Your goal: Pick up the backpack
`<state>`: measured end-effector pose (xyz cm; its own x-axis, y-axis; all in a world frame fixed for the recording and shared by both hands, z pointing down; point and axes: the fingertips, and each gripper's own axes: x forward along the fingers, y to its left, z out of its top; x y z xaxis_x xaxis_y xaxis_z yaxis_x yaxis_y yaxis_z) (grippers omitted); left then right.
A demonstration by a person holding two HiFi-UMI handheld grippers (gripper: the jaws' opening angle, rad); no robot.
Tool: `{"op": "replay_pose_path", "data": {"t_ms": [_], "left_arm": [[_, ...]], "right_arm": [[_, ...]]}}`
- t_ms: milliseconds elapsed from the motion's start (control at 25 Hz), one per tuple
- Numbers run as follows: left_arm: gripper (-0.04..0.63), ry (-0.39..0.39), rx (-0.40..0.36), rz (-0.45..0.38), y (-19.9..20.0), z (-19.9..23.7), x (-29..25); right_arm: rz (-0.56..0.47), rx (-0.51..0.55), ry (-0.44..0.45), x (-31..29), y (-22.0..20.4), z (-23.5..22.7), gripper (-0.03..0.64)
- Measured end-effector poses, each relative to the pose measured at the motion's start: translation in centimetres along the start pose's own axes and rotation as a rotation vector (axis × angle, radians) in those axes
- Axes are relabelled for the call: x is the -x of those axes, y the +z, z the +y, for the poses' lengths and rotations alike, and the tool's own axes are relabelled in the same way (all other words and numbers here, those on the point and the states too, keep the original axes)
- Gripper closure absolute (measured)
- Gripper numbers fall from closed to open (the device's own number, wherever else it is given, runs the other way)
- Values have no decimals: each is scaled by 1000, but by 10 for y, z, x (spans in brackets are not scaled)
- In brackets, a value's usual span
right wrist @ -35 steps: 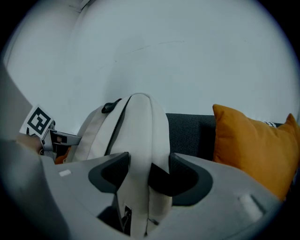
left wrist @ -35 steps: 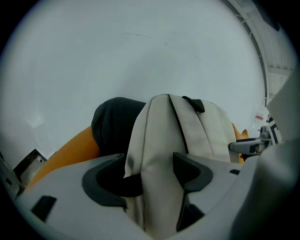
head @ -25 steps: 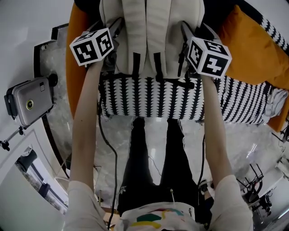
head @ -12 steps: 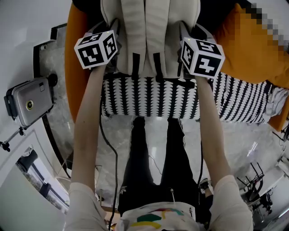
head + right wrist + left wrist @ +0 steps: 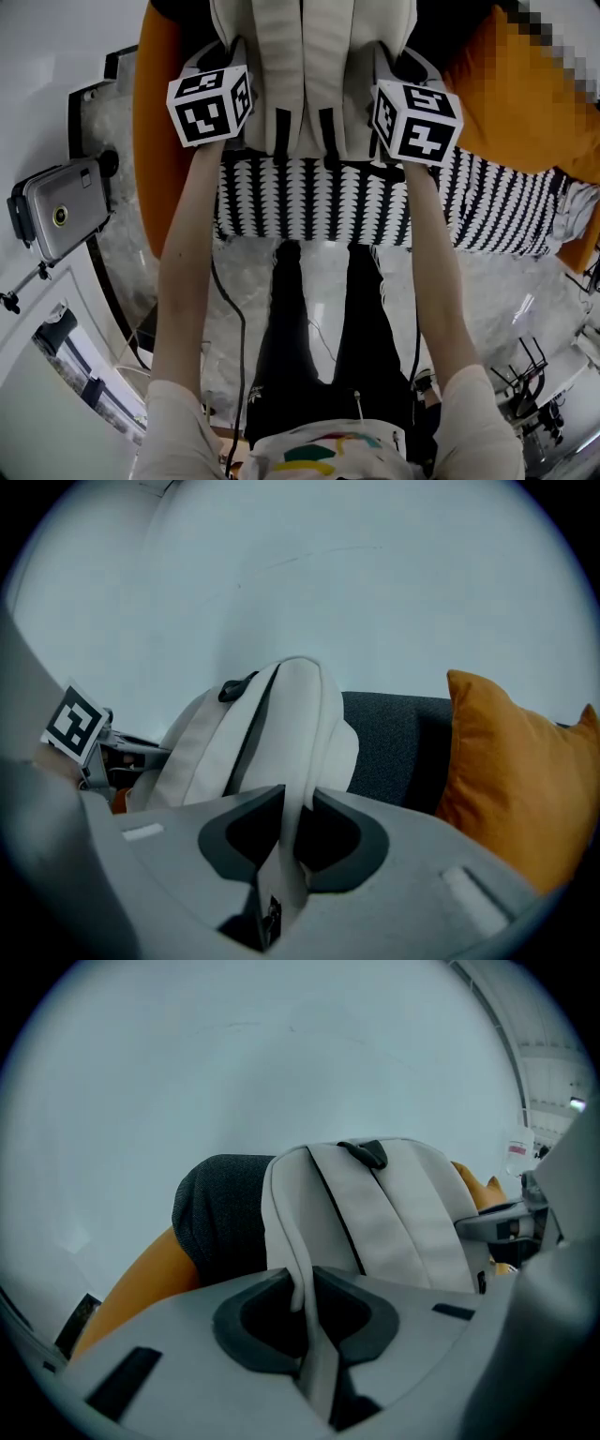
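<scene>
The cream backpack [image 5: 309,66] stands upright on the sofa at the top middle of the head view, straps toward me. My left gripper [image 5: 301,1279] is at its left side, marker cube [image 5: 211,105] just beside the bag. Its jaws are closing and pinch the left shoulder strap [image 5: 286,1213]. My right gripper [image 5: 298,799] is at the bag's right side, under its cube [image 5: 415,120]. Its jaws are closing too, with the right strap [image 5: 305,733] pressed between them. In the head view the cubes hide the fingertips.
The sofa seat has a black-and-white patterned cover [image 5: 309,202] and a dark grey back [image 5: 394,742]. Orange cushions flank the bag on the left [image 5: 155,112] and right [image 5: 525,103]. A camera on a stand [image 5: 56,216] is at the left; cables lie on the floor by the person's legs.
Both marker cubes have drawn inward against the backpack's sides: the left one moved right and slightly up, the right one moved left. The backpack has stayed in place.
</scene>
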<state>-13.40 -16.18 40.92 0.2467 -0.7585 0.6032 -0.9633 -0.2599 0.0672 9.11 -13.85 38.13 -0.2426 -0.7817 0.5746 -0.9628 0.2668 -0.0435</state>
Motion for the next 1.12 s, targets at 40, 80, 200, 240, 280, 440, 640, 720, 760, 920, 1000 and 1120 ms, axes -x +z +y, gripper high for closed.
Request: {"op": "replay_pose_path", "data": {"t_ms": [40, 80, 200, 240, 280, 440, 640, 720, 760, 920, 1000, 1120], "left_arm": [[535, 4, 2, 2, -5, 9, -3], [535, 12, 4, 3, -9, 20, -7], [535, 38, 16, -5, -10, 48, -16], [535, 40, 17, -9, -8, 48, -16], [535, 36, 13, -14, -5, 42, -15], [539, 22, -5, -30, 0, 0, 3], [546, 42, -20, -69, 15, -12, 26], [546, 48, -26, -75, 18, -10, 29], [546, 51, -29, -76, 20, -10, 30], [548, 63, -40, -79, 20, -12, 41], [548, 76, -21, -93, 21, -13, 53], [549, 103, -36, -132, 27, -17, 77]], "right_arm": [[1, 1, 4, -8, -3, 7, 549], [2, 3, 11, -18, -4, 15, 549], [0, 23, 26, -43, 3, 33, 549], [-4, 25, 24, -44, 5, 32, 551], [-9, 21, 17, -40, 5, 27, 551], [-43, 17, -25, -1, -3, 1, 552], [-82, 47, -47, 24, 10, 0, 557], [-85, 60, -42, 23, 13, 1, 557], [-86, 69, -41, 23, 14, 2, 557], [-94, 92, -47, 31, 12, 5, 560], [-103, 90, -51, 39, 12, 9, 560], [-119, 99, -66, 58, 18, 14, 561]]}}
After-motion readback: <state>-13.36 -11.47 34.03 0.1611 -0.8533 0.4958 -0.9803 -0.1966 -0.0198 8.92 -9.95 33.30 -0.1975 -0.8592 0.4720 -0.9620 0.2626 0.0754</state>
